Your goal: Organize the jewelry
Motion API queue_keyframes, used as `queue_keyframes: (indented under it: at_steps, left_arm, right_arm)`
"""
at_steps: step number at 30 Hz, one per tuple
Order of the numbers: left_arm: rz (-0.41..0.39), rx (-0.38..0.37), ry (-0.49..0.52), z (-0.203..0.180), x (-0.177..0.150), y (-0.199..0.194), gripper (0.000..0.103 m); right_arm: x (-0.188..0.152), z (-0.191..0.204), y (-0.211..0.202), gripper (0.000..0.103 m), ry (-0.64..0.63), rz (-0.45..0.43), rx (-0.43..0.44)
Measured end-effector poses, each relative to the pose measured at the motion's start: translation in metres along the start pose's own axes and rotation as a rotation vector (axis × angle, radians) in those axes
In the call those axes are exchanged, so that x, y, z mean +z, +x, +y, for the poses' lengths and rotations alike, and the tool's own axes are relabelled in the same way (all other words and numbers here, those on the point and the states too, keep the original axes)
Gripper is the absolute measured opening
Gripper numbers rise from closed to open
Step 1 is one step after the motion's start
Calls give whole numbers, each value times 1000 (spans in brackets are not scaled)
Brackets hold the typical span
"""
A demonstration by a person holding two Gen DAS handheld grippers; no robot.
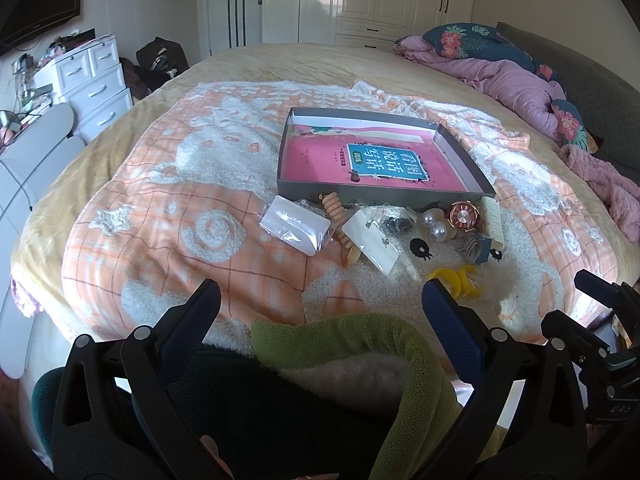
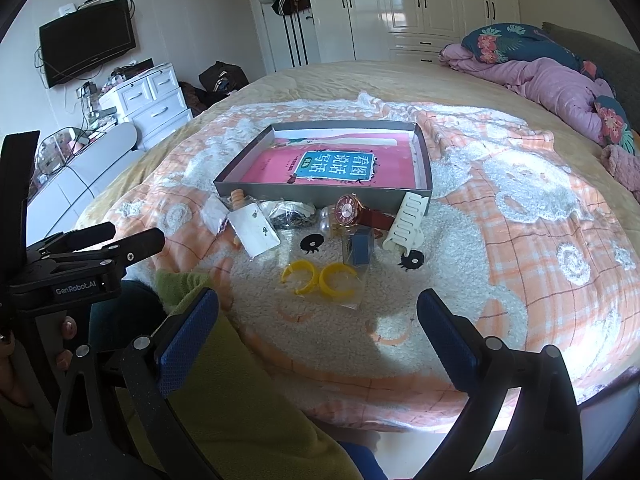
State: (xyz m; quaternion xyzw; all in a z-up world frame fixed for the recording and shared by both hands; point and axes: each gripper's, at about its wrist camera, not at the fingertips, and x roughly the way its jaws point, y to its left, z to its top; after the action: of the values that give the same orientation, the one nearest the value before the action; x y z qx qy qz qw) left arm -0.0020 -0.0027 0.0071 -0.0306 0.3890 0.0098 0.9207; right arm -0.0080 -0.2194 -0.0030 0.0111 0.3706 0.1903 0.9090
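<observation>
While both grippers hang low over the near edge of the bed, the jewelry lies scattered on the peach-and-white blanket [image 2: 500, 240] just in front of the grey tray [image 2: 320, 194], which holds a pink book [image 2: 332, 170]. The left gripper [image 1: 320, 304] has its blue-padded fingers spread wide apart with nothing between them, poised above a green fleece sleeve [image 1: 340, 340], well short of the tray. The right gripper [image 2: 318, 312] is likewise spread wide and holds nothing, its fingertips near the pair of yellow hoop earrings [image 2: 320, 278] sealed in a clear bag. Against the tray's front wall rests a red-strapped wristwatch [image 2: 348, 210], and at the tray's front right corner leans a cream hair claw clip [image 2: 404, 224]. Just in front of the watch sits a small blue box [image 2: 360, 246] in clear wrap. Toward the tray's front left corner lie a white earring card [image 2: 256, 230], a bag of dark beads [image 2: 288, 214], and an orange spiral hair tie [image 1: 338, 216]. Clear pearl-like balls [image 1: 434, 226] sit beside the watch in the left wrist view.
</observation>
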Motion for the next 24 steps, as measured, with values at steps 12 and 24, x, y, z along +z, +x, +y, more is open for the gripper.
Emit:
queue_keyframes:
  at_steps: [12,24]
  left_arm:
    - [-2,24,-6,6,3,4,94]
    - [34,75,-49,27,11,22,94]
  right_arm:
    - [3,2,6,99,-9,2,39]
    - [13,-13,24,99,55,6,28]
